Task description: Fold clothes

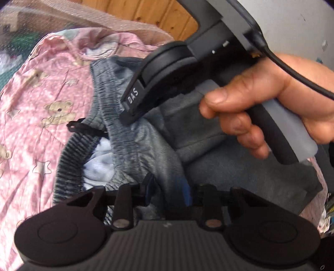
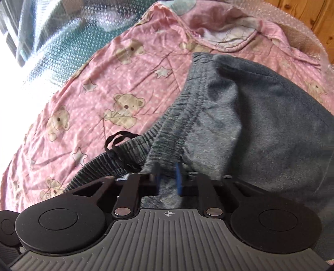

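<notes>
Grey fleece trousers (image 1: 240,173) (image 2: 261,125) with a ribbed elastic waistband (image 2: 177,116) and a black drawstring (image 2: 117,138) lie bunched on a pink sheet. In the left wrist view my left gripper (image 1: 169,187) sits at the waist opening, and a ridge of grey fabric fills the gap between its blue pads. A pale lining (image 1: 98,166) shows inside the opening. My right gripper (image 1: 130,117), held by a hand (image 1: 261,100), comes down from above onto the waistband with its tips together. In its own view the right gripper (image 2: 167,179) is shut on the grey waist fabric.
The pink sheet (image 1: 41,93) (image 2: 104,83), printed with teddy bears and stars, covers the surface. Bubble wrap (image 2: 62,48) lies at the far left and along the back edge. Wooden panelling (image 1: 156,12) stands behind, and a black cable (image 1: 292,68) runs from the right gripper.
</notes>
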`<move>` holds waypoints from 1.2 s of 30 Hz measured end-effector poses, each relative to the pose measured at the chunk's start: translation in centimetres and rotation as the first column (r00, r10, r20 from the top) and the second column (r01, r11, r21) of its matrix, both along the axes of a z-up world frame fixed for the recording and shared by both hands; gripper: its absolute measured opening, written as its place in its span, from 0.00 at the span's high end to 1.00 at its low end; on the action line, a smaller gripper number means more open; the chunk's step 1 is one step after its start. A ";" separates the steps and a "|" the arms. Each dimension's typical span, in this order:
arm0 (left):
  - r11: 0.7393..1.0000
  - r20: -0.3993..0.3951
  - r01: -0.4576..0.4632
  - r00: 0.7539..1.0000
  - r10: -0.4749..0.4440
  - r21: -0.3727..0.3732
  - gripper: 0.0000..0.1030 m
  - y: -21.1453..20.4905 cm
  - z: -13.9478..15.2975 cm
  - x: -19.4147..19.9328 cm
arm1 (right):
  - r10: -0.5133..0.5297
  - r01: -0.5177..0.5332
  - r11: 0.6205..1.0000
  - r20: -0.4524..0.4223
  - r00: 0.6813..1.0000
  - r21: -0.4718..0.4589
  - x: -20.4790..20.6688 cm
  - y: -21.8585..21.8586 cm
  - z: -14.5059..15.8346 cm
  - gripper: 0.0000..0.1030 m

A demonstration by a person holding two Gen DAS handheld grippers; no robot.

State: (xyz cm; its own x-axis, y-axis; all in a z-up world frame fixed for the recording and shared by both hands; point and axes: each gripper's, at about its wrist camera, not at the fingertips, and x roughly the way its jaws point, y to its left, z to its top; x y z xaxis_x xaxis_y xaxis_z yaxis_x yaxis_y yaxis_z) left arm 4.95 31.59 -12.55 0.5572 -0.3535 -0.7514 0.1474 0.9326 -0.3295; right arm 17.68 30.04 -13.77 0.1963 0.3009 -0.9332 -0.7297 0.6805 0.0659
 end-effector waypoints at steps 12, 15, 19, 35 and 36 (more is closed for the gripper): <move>0.975 -0.099 -0.220 0.972 0.215 -0.038 0.49 5.1 -1.5 0.7 | -0.104 0.108 0.984 -0.042 0.994 0.138 1.3 0.0 2.8 0.42; 0.984 -0.129 -0.148 0.983 0.134 -0.098 0.72 4.8 -2.1 1.1 | -0.108 0.114 0.988 -0.065 0.992 0.100 1.2 0.3 1.7 0.42; 0.999 -0.012 -0.021 1.000 0.020 -0.025 0.85 1.2 0.2 0.1 | -0.067 0.073 0.995 -0.081 0.994 0.065 0.7 0.0 1.2 0.32; 0.999 0.058 0.007 0.998 -0.005 -0.035 0.65 0.9 1.4 -0.4 | -0.248 0.244 0.952 -0.004 0.969 0.185 2.4 -8.8 4.6 0.96; 0.999 0.059 -0.002 0.998 0.004 -0.046 0.65 1.4 1.5 -0.2 | -0.296 0.293 0.933 -0.015 0.955 0.209 2.8 -10.2 4.9 0.96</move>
